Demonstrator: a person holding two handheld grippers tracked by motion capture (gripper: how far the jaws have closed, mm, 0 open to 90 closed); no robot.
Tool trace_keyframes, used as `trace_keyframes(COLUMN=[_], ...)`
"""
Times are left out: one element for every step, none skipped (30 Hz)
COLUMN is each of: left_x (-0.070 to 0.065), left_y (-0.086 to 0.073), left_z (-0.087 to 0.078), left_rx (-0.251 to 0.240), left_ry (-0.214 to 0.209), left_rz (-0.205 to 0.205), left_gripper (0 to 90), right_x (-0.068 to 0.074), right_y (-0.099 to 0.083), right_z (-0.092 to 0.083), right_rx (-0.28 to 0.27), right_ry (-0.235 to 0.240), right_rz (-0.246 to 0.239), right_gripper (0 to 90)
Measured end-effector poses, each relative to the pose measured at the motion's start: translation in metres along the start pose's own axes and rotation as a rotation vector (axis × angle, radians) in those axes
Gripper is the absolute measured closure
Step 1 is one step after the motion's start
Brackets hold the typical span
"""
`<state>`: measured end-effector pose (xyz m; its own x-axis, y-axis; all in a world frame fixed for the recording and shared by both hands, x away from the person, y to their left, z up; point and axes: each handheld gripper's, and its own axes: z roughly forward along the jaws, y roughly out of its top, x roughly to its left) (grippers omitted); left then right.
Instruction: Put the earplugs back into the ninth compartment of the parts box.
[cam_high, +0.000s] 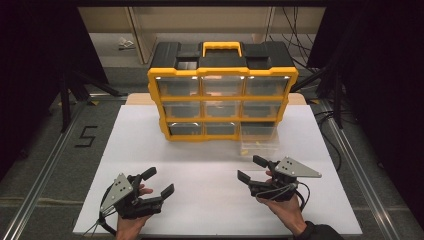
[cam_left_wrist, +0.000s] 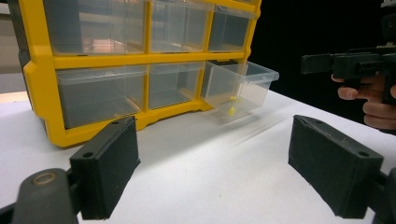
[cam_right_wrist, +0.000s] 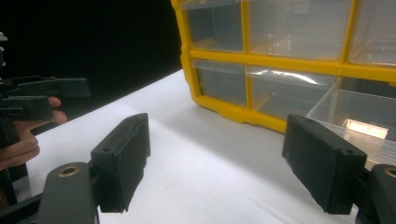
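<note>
A yellow and black organiser (cam_high: 222, 95) with clear drawers stands at the back of the white table (cam_high: 200, 175). Its bottom right drawer (cam_high: 260, 140) is pulled out, and small yellow pieces (cam_left_wrist: 231, 110) lie inside it. My right gripper (cam_high: 254, 169) hovers just in front of that drawer, open, with nothing between its jaws. The open drawer (cam_right_wrist: 359, 121) lies beyond its right jaw in the right gripper view. My left gripper (cam_high: 158, 181) rests near the table's front left, open and empty. The organiser (cam_left_wrist: 140, 60) and drawer (cam_left_wrist: 240, 86) lie ahead of it in the left gripper view.
The table's front edge runs just below both hands. Metal rails (cam_high: 45, 165) flank the table on the floor, and dark stands (cam_high: 70, 95) rise at the back left and right. A black handle (cam_high: 221, 48) with yellow trim tops the organiser.
</note>
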<state>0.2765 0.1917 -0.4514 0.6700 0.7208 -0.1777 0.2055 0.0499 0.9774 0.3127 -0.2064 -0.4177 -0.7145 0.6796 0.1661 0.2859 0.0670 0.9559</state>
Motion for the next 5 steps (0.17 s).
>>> trace_keyframes(left_x=[-0.0001,-0.0003,-0.0004,-0.0007,-0.0008], left_y=[0.0000,0.0000,0.0000,-0.0001,0.0000], left_z=[-0.0001,0.0000,0.0001,0.0002,0.0003], left_rx=[0.001,0.002,0.002,0.002,0.001], left_ry=[0.001,0.002,0.001,-0.001,-0.003], left_rz=[0.002,0.003,0.004,0.005,0.005], left_gripper=[15.7,15.7,15.6,15.7,15.7], right_x=[0.0004,0.0006,0.0011,0.0013,0.0016], right_y=[-0.0008,-0.0015,-0.0025,-0.0029,-0.0035], right_z=[-0.0010,-0.0014,-0.0024,-0.0027,-0.0032], right_rx=[0.000,-0.005,-0.006,-0.008,-0.012], right_ry=[-0.001,-0.001,-0.001,-0.001,-0.005], right_rz=[0.000,-0.002,-0.003,-0.005,-0.009], right_gripper=[24.2,24.2,24.2,24.3,24.3])
